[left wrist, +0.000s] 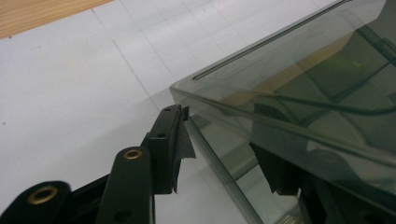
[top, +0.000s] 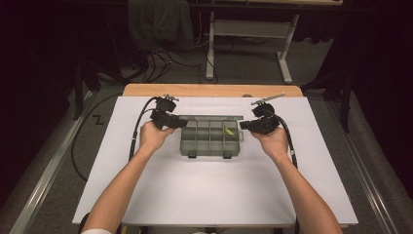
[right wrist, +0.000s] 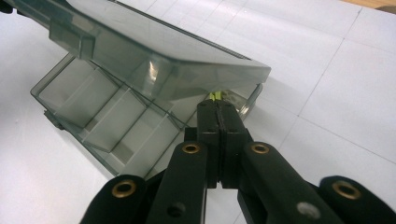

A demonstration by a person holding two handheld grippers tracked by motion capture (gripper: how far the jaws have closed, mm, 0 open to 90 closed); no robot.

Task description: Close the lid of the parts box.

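Clearly, right fingers (right wrist: 218, 122) closed, empty.

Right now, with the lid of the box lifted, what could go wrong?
1. The lid hangs half open, and the left gripper has its jaws apart around the lid's corner rather than pressing on it. The lid may drop shut.
2. The right gripper is shut, its tips at the edge of the box under the lid; a falling lid could hit them.
3. A push from either side might slide the box and shake the small yellow piece inside.
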